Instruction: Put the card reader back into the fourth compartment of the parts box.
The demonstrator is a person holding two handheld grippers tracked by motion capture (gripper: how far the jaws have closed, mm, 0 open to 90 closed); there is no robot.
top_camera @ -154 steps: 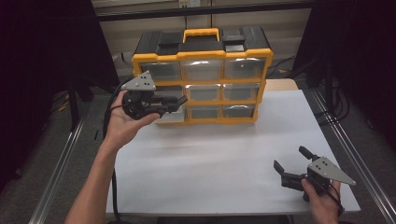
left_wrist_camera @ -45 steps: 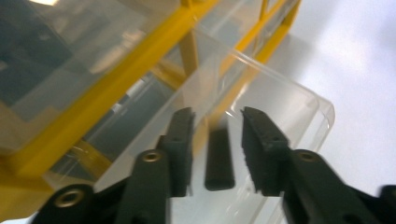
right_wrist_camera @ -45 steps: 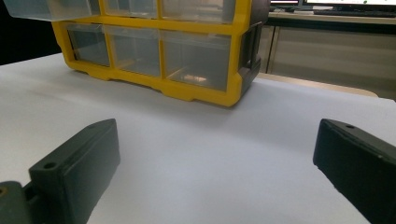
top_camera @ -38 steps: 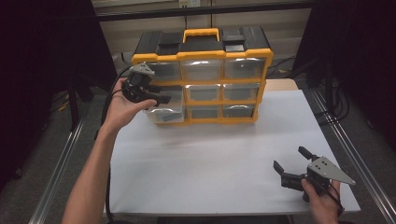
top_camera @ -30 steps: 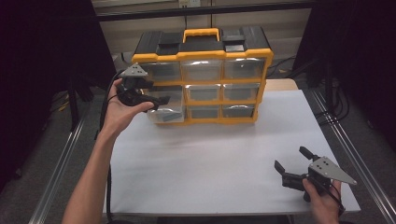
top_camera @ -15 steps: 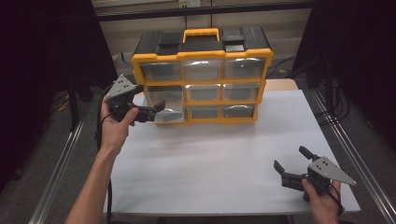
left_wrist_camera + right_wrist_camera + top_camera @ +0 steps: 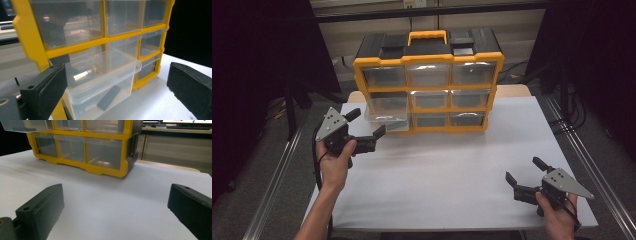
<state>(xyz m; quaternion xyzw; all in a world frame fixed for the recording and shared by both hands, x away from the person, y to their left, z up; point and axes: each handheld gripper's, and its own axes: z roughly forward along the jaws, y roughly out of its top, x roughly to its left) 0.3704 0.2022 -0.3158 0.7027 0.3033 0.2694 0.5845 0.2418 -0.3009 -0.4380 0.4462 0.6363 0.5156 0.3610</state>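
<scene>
1. The left gripper [image 7: 364,131] is hovering off the front left corner of the yellow drawer cabinet [image 7: 428,85], just in front of the pulled-out drawer [image 7: 382,117]; its jaws have just been opening and are now standing wide apart, with nothing between the pads.
2. The pulled-out drawer, a clear plastic one in the cabinet's left column, middle row, is sticking out past the yellow frame, apart from the left gripper.
3. In the left gripper view, a small dark flat object [image 7: 108,97] is lying tilted inside a clear drawer [image 7: 102,80] at the cabinet's near corner; which of the left-hand drawers holds it is hard to tell.
4. The right gripper [image 7: 522,175] is resting low over the white table top [image 7: 447,170] near the front right corner, well apart from the cabinet, its jaws gaping wide and holding nothing.
5. The cabinet is standing upright at the far edge of the table, its black top carrying a yellow handle [image 7: 428,37].
</scene>
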